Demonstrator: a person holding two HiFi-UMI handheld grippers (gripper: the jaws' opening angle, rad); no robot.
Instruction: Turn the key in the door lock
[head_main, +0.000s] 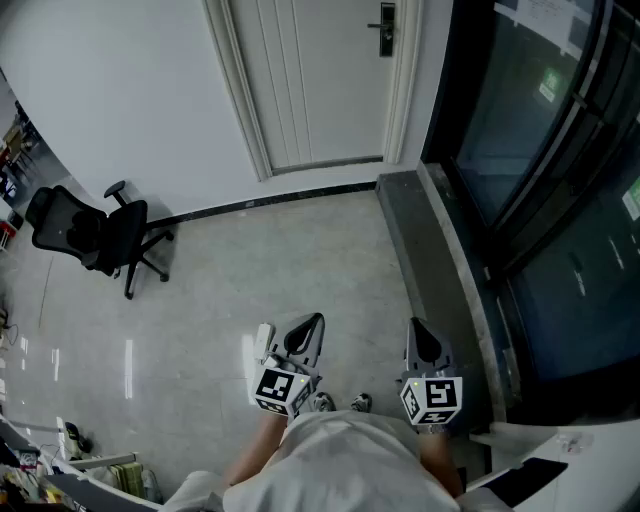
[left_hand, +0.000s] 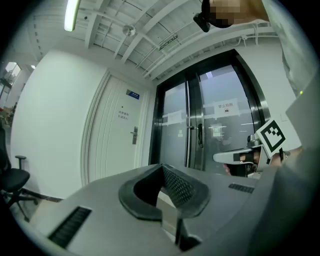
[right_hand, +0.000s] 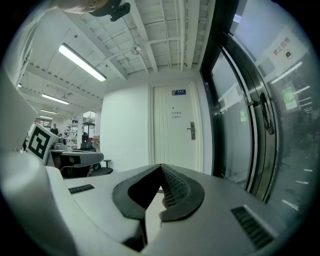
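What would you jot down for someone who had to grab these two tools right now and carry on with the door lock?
Left tool: jaws together, nothing in them.
Right tool: jaws together, also empty.
The white door is shut and stands some way ahead. Its lock sits near the door's right edge. Whether a key is in it is too small to tell.
Done: nothing so far; neither tool is near the lock.
Left: go up to the door, find and grip the key, then turn it.
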